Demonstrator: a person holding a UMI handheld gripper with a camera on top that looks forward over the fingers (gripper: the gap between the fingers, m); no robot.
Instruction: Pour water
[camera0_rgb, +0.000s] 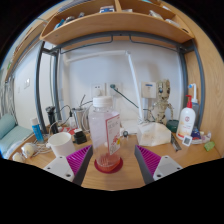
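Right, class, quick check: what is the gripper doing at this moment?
Gripper: jaws open, with the clear water bottle standing between them on the table, a gap showing at each side.

A wooden bench (128, 178) runs across the near part of the room, its far edge against a pale wall (120, 65). Above it a wooden shelf (118, 24) rests on a dark metal frame (41, 85). A white socket (100, 89) sits on the wall.
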